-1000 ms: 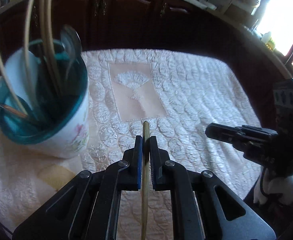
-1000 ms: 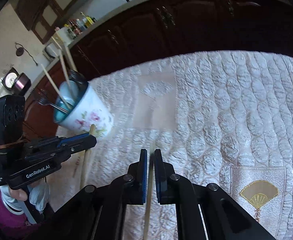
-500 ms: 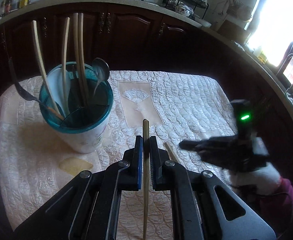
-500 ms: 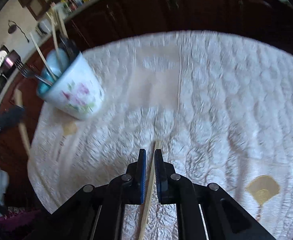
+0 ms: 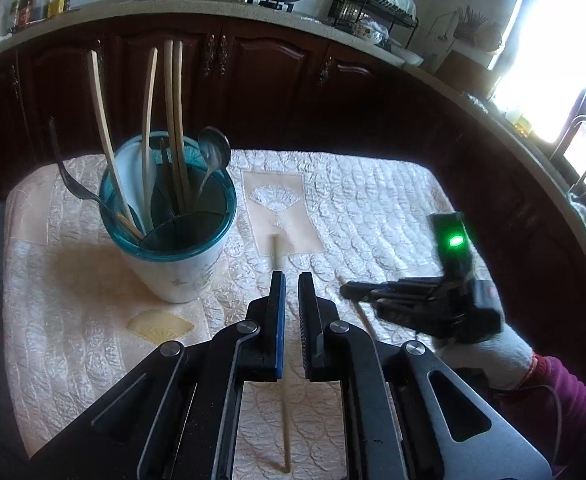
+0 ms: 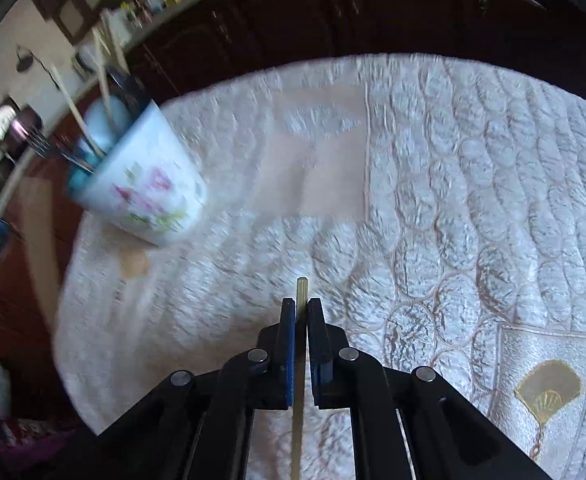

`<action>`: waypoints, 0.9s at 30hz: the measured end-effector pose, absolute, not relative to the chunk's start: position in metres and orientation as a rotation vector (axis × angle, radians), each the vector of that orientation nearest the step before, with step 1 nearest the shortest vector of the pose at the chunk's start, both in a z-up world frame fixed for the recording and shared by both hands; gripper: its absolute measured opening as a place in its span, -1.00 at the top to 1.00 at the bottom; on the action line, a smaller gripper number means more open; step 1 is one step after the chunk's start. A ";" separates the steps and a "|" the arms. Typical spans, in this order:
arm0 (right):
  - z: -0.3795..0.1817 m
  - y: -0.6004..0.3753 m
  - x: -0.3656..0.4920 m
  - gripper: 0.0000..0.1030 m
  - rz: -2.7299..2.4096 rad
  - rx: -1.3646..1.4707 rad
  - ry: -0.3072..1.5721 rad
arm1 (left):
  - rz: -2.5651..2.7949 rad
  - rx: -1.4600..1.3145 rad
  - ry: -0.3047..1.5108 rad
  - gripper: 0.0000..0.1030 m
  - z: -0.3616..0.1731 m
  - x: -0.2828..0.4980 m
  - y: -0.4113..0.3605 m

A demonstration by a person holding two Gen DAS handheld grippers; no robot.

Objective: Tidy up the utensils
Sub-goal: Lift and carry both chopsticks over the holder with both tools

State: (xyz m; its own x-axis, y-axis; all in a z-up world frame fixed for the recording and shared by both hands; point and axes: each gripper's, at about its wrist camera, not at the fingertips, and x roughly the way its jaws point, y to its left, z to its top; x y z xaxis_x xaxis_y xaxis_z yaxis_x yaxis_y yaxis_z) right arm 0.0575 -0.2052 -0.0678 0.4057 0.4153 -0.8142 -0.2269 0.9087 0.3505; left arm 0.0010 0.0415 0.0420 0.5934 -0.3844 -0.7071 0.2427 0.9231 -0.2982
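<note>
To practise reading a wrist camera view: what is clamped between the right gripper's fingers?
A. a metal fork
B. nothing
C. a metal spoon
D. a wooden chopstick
D: the right gripper is shut on a wooden chopstick, whose tip pokes out past the fingertips.

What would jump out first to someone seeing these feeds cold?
The floral cup at the left of the quilted cloth, crammed with chopsticks, a spoon and a fork. Next, the right gripper, shut on a held chopstick whose tip pokes out ahead of its fingertips. Last, a loose chopstick that seems to lie on the cloth beneath the left gripper.
</note>
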 end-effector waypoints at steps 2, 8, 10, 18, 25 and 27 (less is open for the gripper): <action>-0.044 -0.211 0.048 0.90 0.433 0.213 1.021 | -0.372 -0.183 0.848 0.91 0.050 -0.002 0.045; 0.008 -0.224 0.028 0.90 0.465 0.217 0.903 | -0.362 -0.181 0.843 0.91 0.055 -0.004 0.054; 0.011 -0.221 0.029 0.90 0.465 0.215 0.895 | -0.369 -0.173 0.881 0.91 0.045 -0.001 0.049; 0.007 -0.221 0.025 0.90 0.468 0.229 0.906 | -0.226 -0.027 1.058 0.38 -0.043 0.043 0.006; 0.014 -0.224 0.022 0.90 0.477 0.228 0.898 | -0.099 0.064 1.136 0.38 -0.105 0.085 -0.013; 0.016 -0.226 0.021 0.90 0.477 0.230 0.895 | -0.111 0.061 1.114 0.49 -0.104 0.087 -0.013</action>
State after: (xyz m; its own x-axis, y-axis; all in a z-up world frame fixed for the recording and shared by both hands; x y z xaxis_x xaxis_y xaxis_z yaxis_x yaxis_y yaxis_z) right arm 0.0206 -0.2263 0.0160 0.5308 0.4895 -0.6919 -0.3017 0.8720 0.3854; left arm 0.0869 -0.0135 -0.1041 0.4363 -0.0588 -0.8979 0.1199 0.9928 -0.0068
